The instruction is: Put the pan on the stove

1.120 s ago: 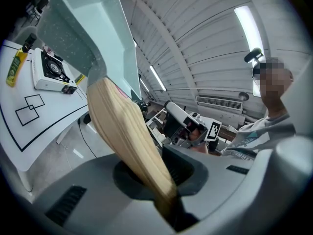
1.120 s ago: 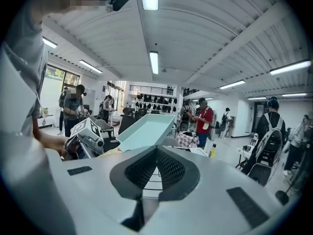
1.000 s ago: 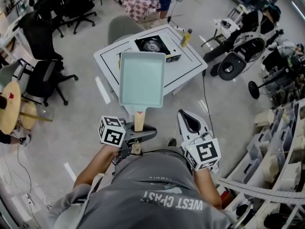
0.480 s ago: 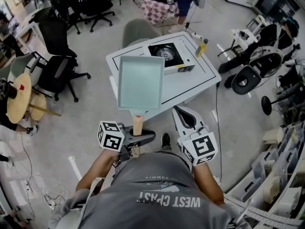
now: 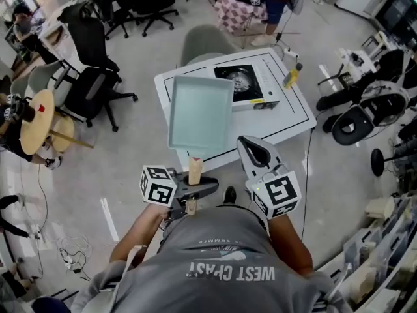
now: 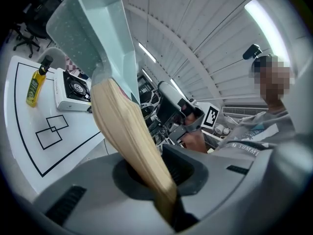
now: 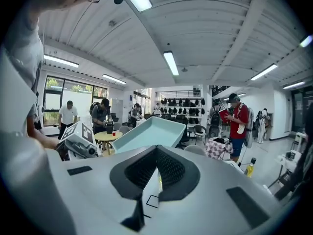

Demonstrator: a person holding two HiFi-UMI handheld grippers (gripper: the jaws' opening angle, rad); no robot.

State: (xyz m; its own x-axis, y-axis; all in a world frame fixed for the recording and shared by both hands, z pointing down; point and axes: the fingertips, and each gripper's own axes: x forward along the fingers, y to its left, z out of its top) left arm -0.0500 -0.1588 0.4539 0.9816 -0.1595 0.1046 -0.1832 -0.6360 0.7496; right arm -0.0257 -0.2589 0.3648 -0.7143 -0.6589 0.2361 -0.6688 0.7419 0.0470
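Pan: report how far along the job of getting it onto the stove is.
Done: the pan is picked up, with the left gripper shut on its wooden handle. In hand: it is held in the air, not yet at the stove. Left: setting it on the stove, whose burner is bare, on the white table. The right gripper holds nothing.
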